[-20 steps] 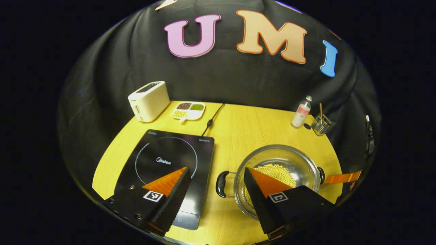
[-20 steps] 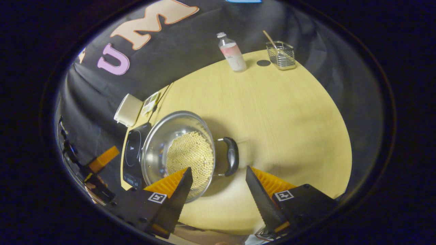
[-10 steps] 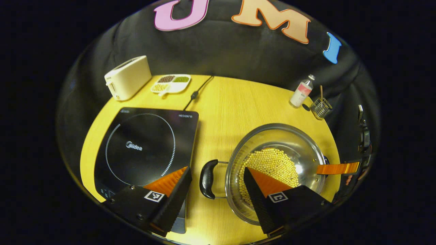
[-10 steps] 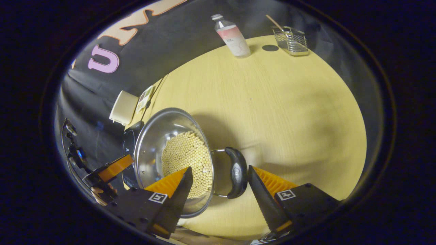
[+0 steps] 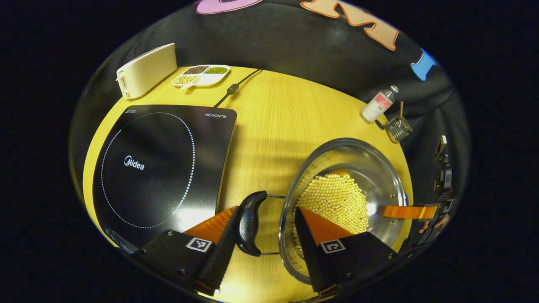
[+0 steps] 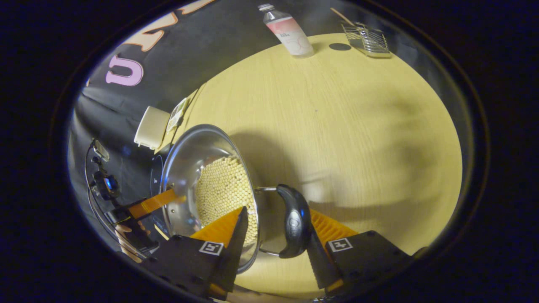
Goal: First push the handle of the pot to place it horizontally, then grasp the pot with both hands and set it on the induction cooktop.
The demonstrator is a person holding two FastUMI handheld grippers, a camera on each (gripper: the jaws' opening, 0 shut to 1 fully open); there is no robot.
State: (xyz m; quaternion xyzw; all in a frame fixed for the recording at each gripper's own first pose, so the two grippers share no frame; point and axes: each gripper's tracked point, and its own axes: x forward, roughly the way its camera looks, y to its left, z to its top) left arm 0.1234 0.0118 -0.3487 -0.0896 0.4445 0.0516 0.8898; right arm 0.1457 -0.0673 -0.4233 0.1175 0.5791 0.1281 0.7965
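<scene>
You are straddling each pot handle with both grippers' fingers wide, so closing unevenly risks tipping the bean-filled pot near the tabletop's front edge.

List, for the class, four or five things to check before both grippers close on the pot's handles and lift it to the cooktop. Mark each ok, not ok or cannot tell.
1. Left gripper straddles the black handle, jaws apart: ok.
2. Right gripper straddles the other handle, jaws apart: ok.
3. Both fingers pressing on the handles: not ok, neither gripper has closed.
4. Pot upright on the table, beans level inside: ok.
5. Induction cooktop surface free to receive the pot: ok.
6. Whether the pot is too heavy for the grip: cannot tell.
</scene>
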